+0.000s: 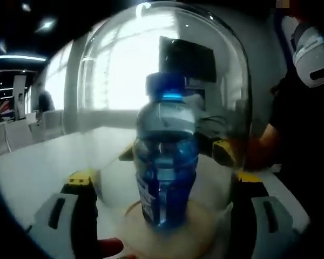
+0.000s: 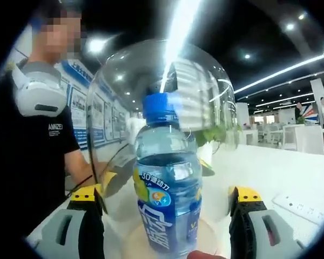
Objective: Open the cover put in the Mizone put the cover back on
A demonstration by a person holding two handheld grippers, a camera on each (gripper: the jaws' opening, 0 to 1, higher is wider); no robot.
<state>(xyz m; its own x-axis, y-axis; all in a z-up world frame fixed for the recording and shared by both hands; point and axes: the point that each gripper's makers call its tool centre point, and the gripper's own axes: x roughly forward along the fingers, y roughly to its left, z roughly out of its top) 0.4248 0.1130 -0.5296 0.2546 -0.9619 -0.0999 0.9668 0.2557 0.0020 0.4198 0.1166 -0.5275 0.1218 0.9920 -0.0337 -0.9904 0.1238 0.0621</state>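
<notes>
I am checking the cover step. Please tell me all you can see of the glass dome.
The glass dome is clear, rounded on top, upright. It covers the Mizone bottle, which stands inside on a pale round base. Both pairs of tongs flank its lower wall from opposite sides; contact cannot be told.

Blue-capped Mizone bottle (image 2: 167, 183) with blue label, clear cover (image 1: 162, 102), yellow-tipped grey jaws.

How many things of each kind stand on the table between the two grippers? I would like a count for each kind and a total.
Bottle: 1
Glass dome: 1, over the bottle
Round base: 1, under the bottle
Total: 3
</notes>
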